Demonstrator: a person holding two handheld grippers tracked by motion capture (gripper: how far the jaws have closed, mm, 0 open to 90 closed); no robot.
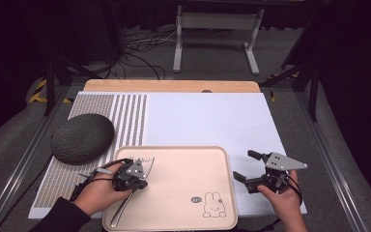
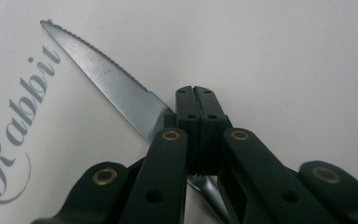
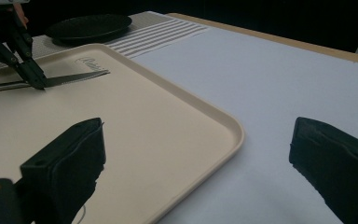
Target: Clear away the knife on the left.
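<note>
Left gripper point(image 1: 134, 175) sits over the left part of the tray point(image 1: 183, 157), jaws pinched together on the knife point(image 2: 107, 81) about where blade meets handle. In the left gripper view the two pads are pressed flat with the serrated blade running out past them toward the printed word "Rabbit" point(image 2: 21, 121). The knife lies low against the tray floor, blade tip pointing at the tray's far-left corner, handle trailing toward its near-left edge; whether it is lifted clear or resting I cannot tell.

Right gripper point(image 1: 248, 166) hangs just off the tray's right edge, over the white mat point(image 1: 212, 118), jaws wide apart and holding nothing.

Dark round cushion-like object point(image 1: 83, 137) sits at the bench's left edge, on the striped part of the mat, well apart from the knife.

Judgement: the grasp on the knife looks made. Either a lift and carry or a release is left; the pictures do not settle which. Nothing else is on the tray.
</note>
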